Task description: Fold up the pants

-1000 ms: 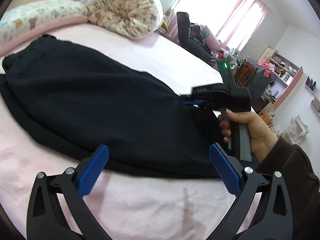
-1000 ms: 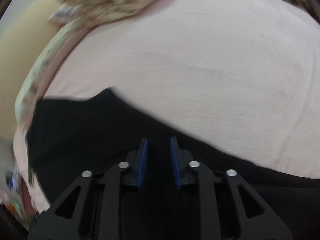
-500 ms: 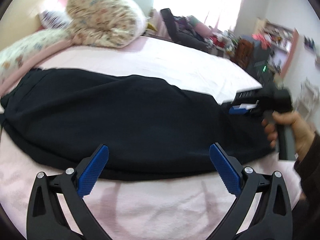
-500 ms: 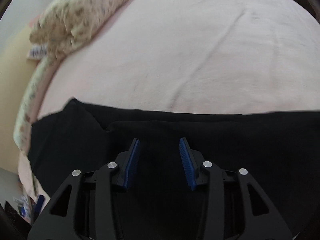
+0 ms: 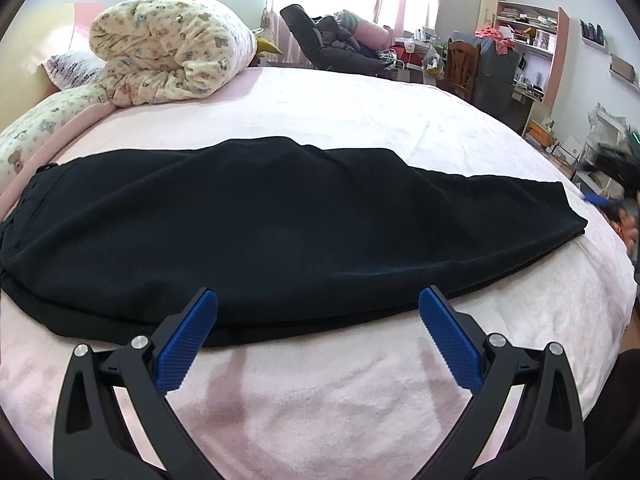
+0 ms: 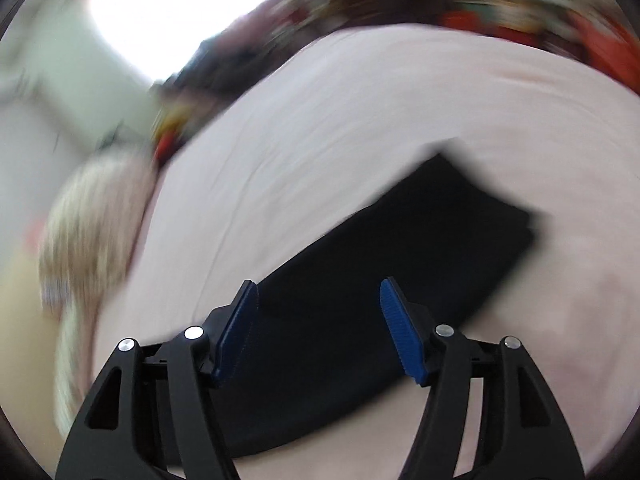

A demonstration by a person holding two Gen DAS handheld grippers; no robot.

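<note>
Black pants (image 5: 280,224) lie flat across the pink bed (image 5: 360,112), folded lengthwise, waist at the left and leg hems at the right. My left gripper (image 5: 318,328) is open and empty, just in front of the pants' near edge. My right gripper (image 6: 318,320) is open and empty, hovering above the leg end of the pants (image 6: 400,272); that view is motion-blurred. The right gripper shows blurred at the far right edge of the left wrist view (image 5: 600,198), beyond the hem.
A rolled floral duvet (image 5: 172,48) and pillows (image 5: 44,124) sit at the back left of the bed. A chair with clothes (image 5: 332,48), a desk and shelves (image 5: 524,32) stand beyond the bed's far side.
My right gripper let go of the pants' leg end, opened wide and pulled back to the right. The pants settled flat. My left gripper stayed open and turned to face the pants squarely.
</note>
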